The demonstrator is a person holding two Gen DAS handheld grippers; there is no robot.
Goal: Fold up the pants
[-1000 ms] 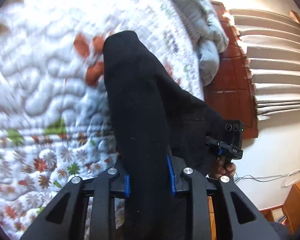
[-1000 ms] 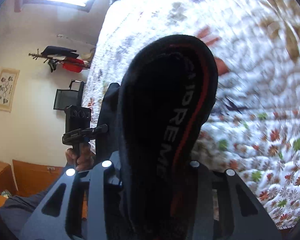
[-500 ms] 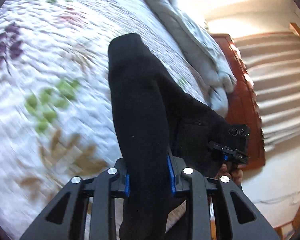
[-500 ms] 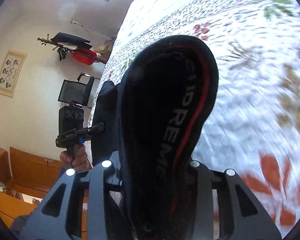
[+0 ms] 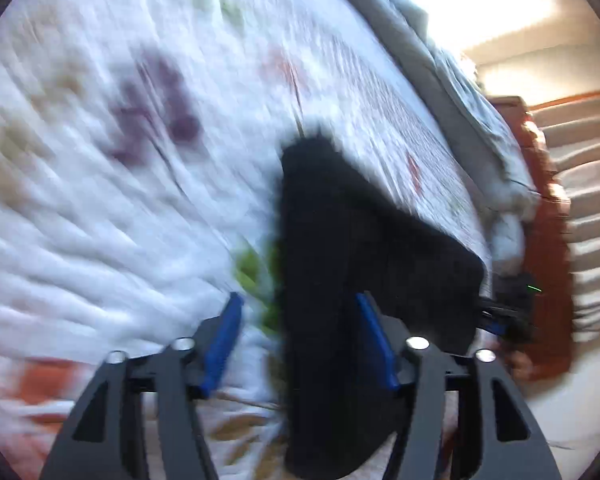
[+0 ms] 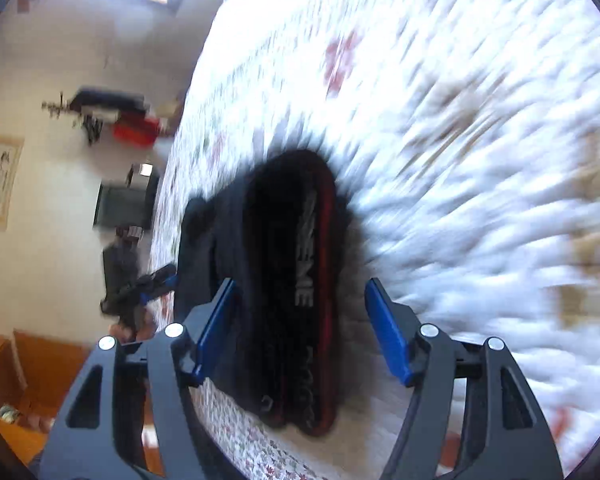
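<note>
Black pants (image 5: pixel 340 220) lie bunched on the white flowered quilt (image 5: pixel 120 160). My left gripper (image 5: pixel 298 300) straddles one end of them and its jaws are opening. The left blue pad (image 5: pixel 224 336) stands clear of the cloth; the right pad sits beside it. In the right wrist view the pants' waistband (image 6: pixel 288 220), black with a red stripe and white letters, lies between the jaws of my right gripper (image 6: pixel 302 284). These jaws are opening too, with both pads off the fabric. Both views are blurred. Each view shows the other gripper at the far end of the pants.
A grey blanket and pillows (image 5: pixel 460 92) lie along the bed's far side, with a wooden headboard (image 5: pixel 548 240) behind. Past the bed's edge stand a dark chair (image 6: pixel 124 208), a wall rack with clothes (image 6: pixel 112 116) and wooden furniture (image 6: pixel 20 360).
Both grippers carried the pants forward over the quilt and let go of them. The jaws, shut on the fabric before, now stand apart, and the pants have dropped lower onto the bed.
</note>
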